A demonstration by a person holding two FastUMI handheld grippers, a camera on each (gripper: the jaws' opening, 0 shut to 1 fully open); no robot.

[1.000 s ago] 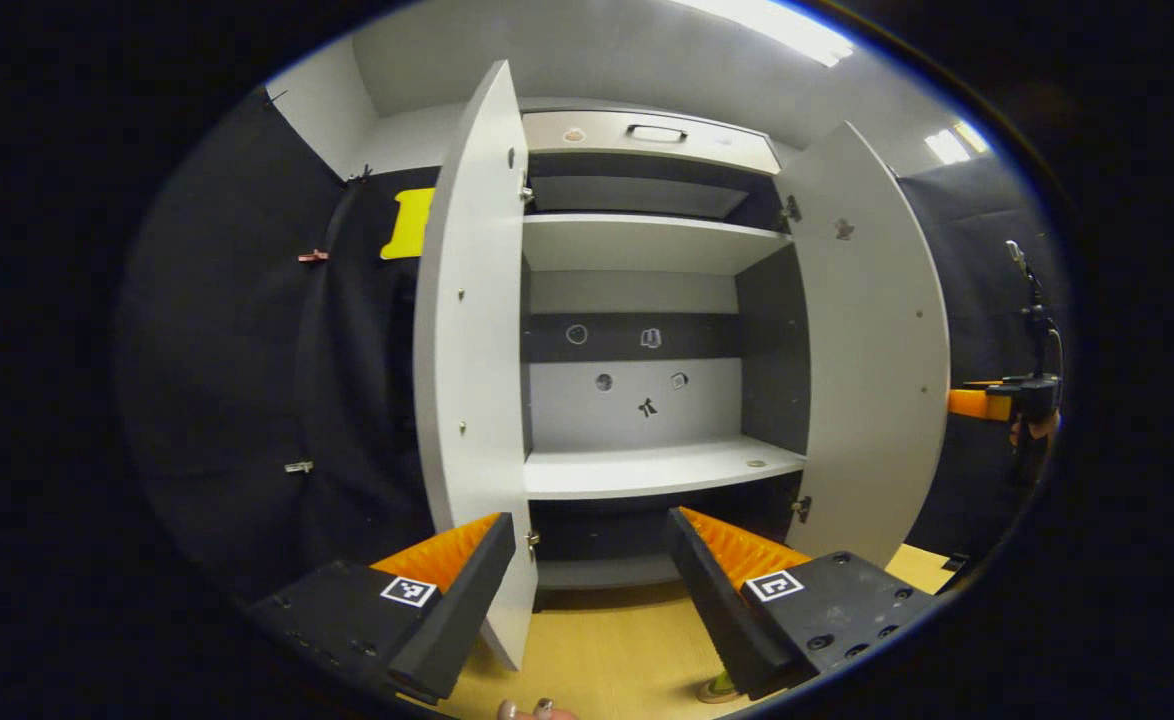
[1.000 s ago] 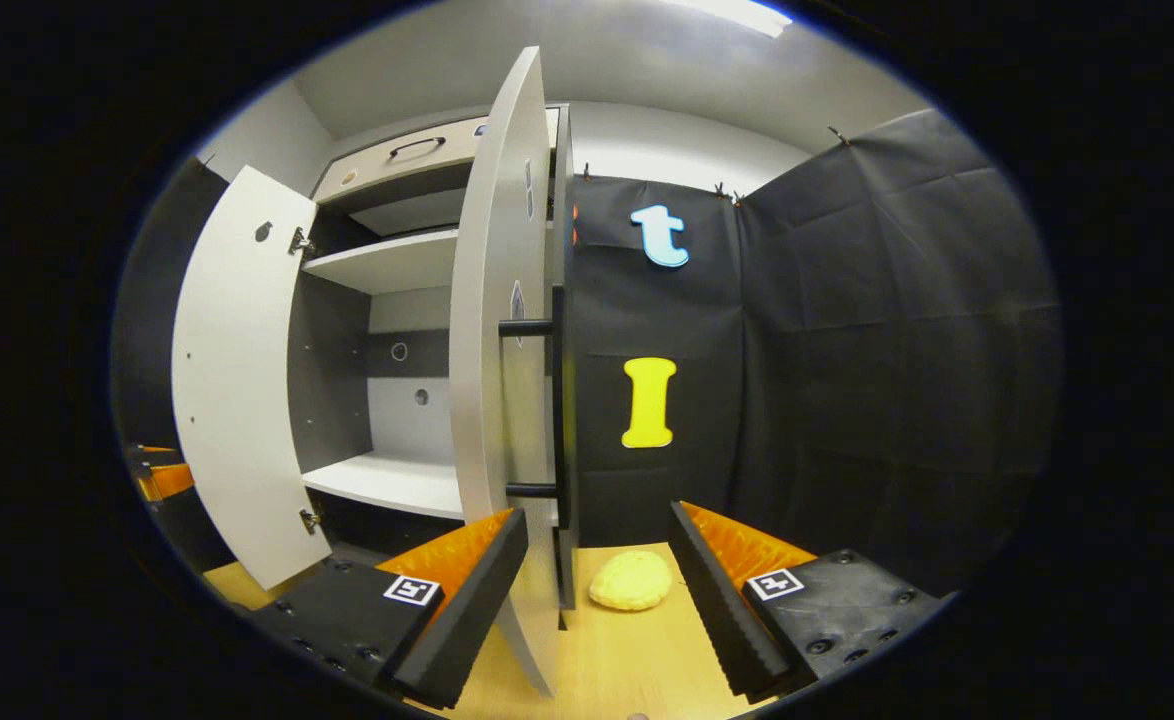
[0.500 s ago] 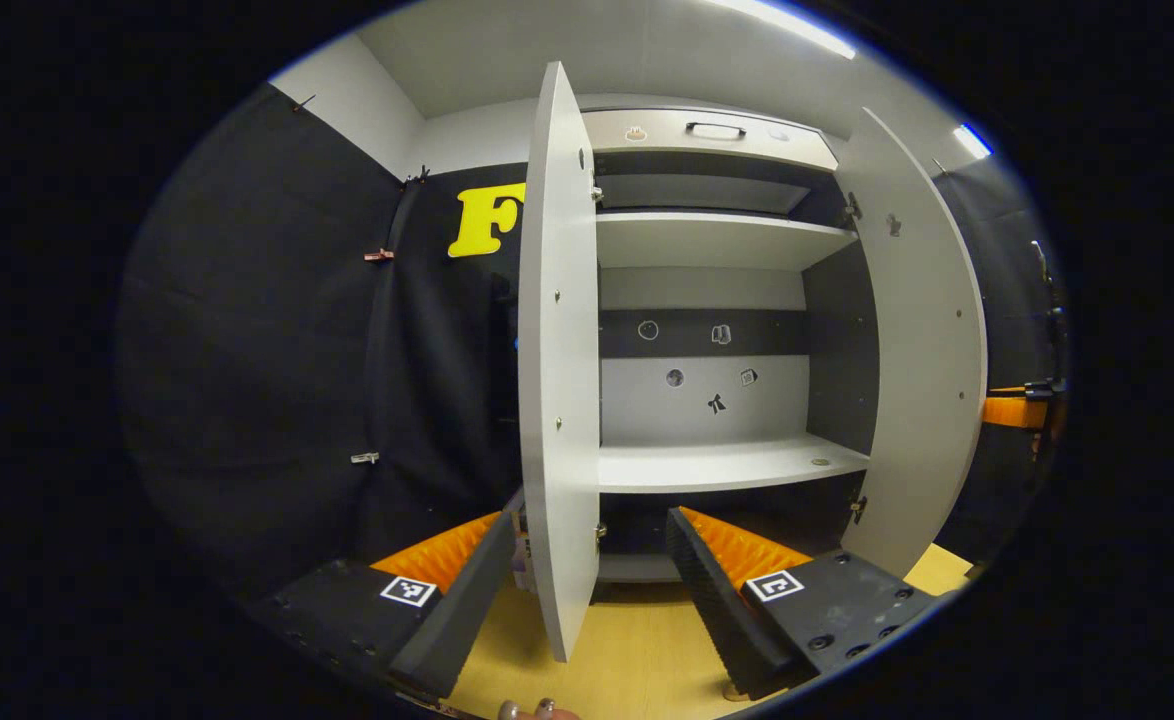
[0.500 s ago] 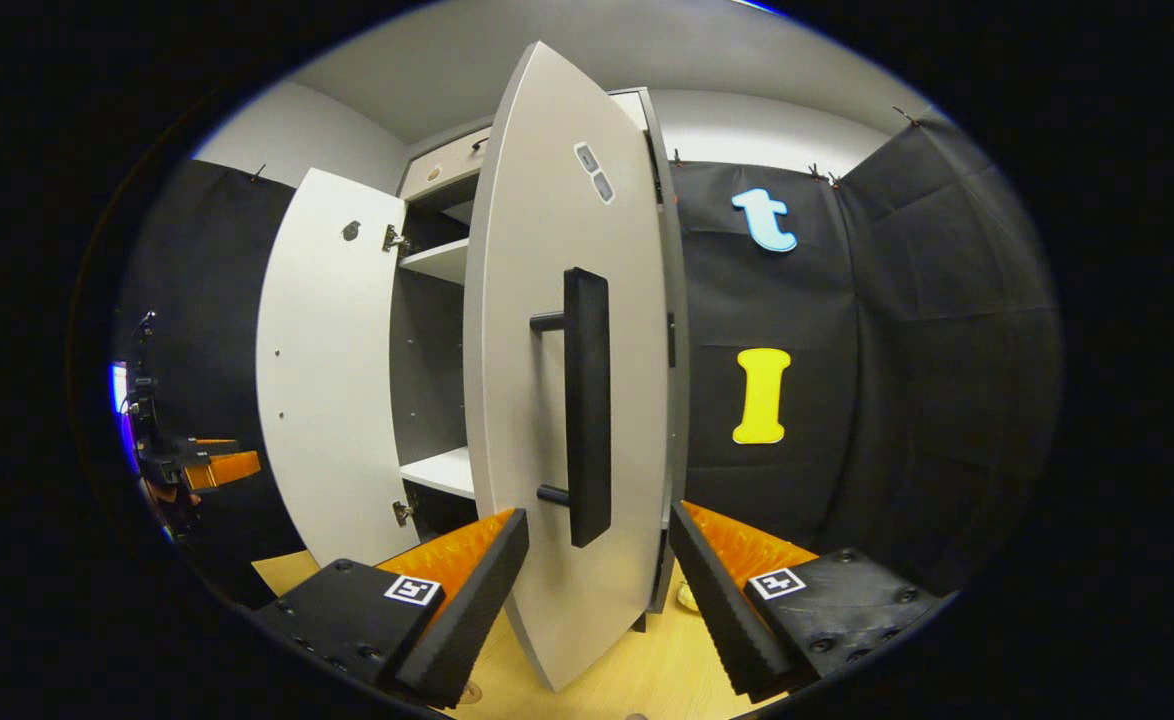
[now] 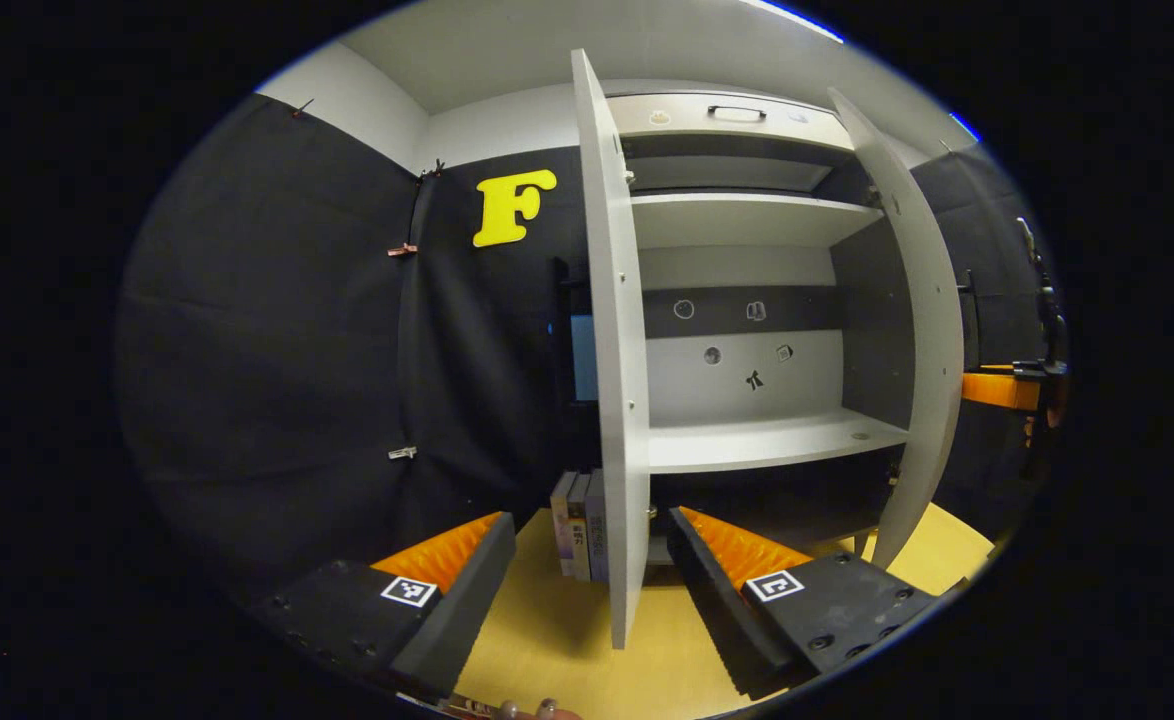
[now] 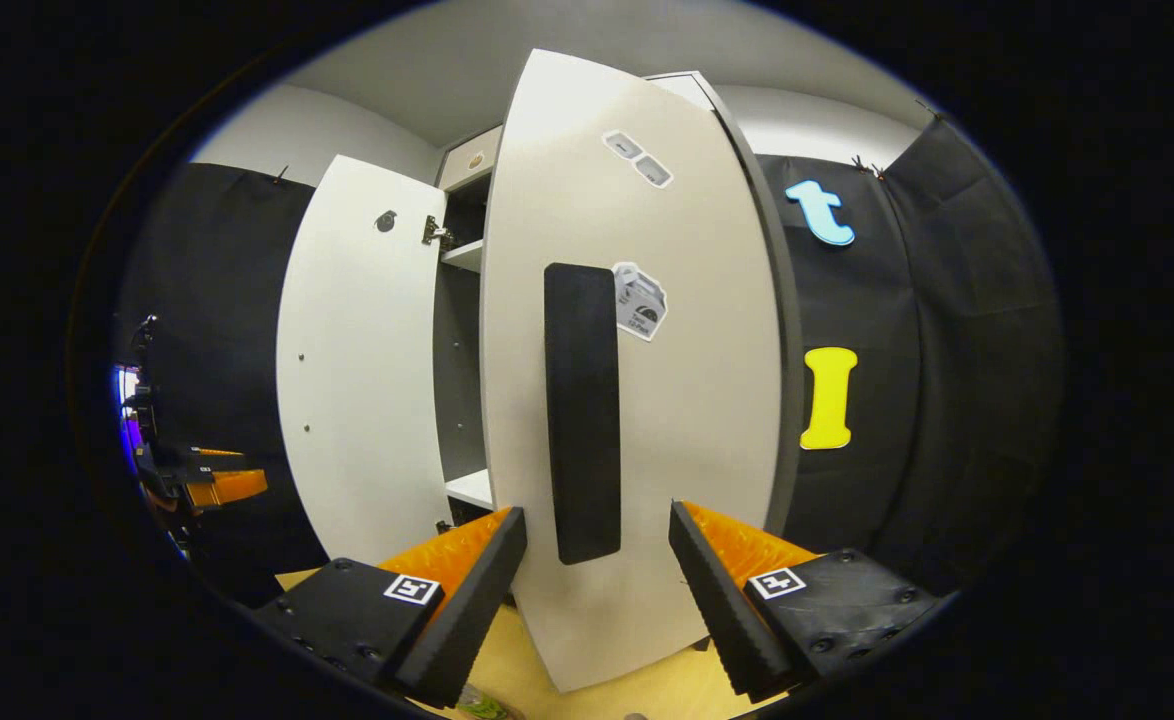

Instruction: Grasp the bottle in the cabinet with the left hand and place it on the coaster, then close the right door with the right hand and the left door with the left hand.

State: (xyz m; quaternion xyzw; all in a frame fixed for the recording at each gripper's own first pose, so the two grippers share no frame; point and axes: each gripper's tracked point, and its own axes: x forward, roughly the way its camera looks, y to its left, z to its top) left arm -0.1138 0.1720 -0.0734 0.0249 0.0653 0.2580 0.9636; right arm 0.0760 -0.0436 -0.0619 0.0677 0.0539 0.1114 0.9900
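Observation:
The white cabinet stands with both doors ajar and bare shelves inside. In the left gripper view the left door is seen edge-on, just beyond my open left gripper. The right door is swung partway in. In the right gripper view that right door shows its outer face, and its black handle hangs between the fingers of my open right gripper, close in front. The left door stands wide open beyond it.
Several books stand on the wooden tabletop behind the left door. The other gripper and its hand show at the far right in the left gripper view. The left one shows far left in the right gripper view.
The right door has swung toward shut, turning from edge-on to its outer face with the handle before my right gripper. My left gripper has shifted left, so the left door is now edge-on.

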